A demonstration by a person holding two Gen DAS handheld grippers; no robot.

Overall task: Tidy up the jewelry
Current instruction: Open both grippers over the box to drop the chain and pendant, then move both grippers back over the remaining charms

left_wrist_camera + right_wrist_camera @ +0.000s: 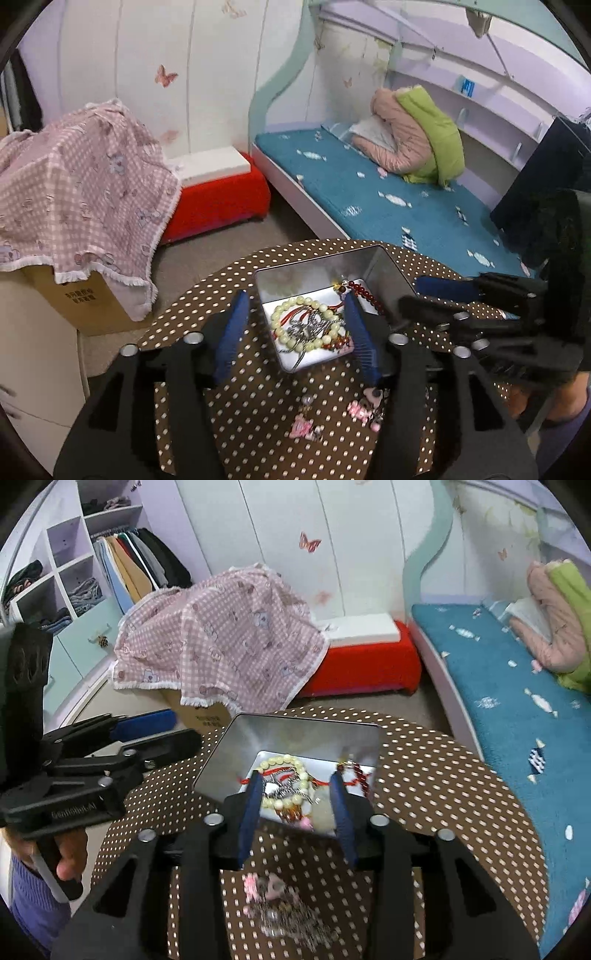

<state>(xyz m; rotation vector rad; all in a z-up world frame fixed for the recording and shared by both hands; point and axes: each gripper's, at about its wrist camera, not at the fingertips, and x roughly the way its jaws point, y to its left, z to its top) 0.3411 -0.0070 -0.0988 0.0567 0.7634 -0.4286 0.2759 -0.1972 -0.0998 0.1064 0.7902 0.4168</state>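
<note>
1. Silver tin (pixel 388 273) sits open on the polka-dot counter (pixel 221 291), toward its far edge. Inside: pale bead bracelet (pixel 295 308), dark red bead string (pixel 364 291), silver chain tangle (pixel 314 326).
2. Loose pink charms (pixel 332 413) lie on the counter just in front of the tin.
3. Left tool (pixel 295 328): jaws part open, nothing gripped, tilted down over the tin.
4. Right tool (pixel 299 805): jaws part open, nothing gripped, angled down at the tin; charms blurred below it.
5. Each tool shows at the edge of the other's view, with a hand (pixel 72 856) on its grip.
6. Room: blue bed (pixel 388 199), red bench (pixel 221 199), pink checked cloth (pixel 74 184) over a cardboard box (pixel 81 295), open wardrobe (pixel 110 561).
</note>
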